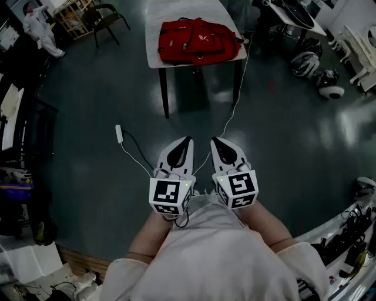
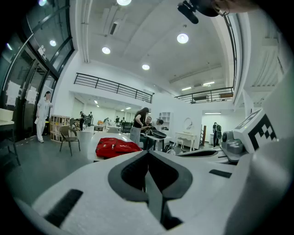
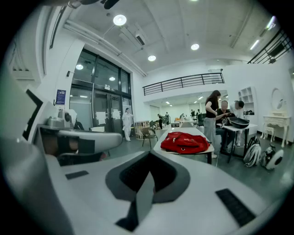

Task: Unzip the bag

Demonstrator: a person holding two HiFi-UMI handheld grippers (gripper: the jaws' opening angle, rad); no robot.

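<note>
Well short of the table (image 1: 176, 9), held left gripper (image 1: 185, 142) and right gripper (image 1: 216, 143) side by side, jaws of each closed together on nothing. Showed red bag (image 1: 197, 40) lying on the table, untouched, no opening visible; judged the whole unzipping not yet begun. Between grippers and table, only floor (image 1: 282, 129), crossed by white cable (image 1: 234, 114) trailing from the table edge. Left of the table, a chair (image 1: 106, 17).

Red bag (image 1: 197, 40) lies flat on the counter (image 1: 176, 12), top centre of the head view; zipped.
</note>
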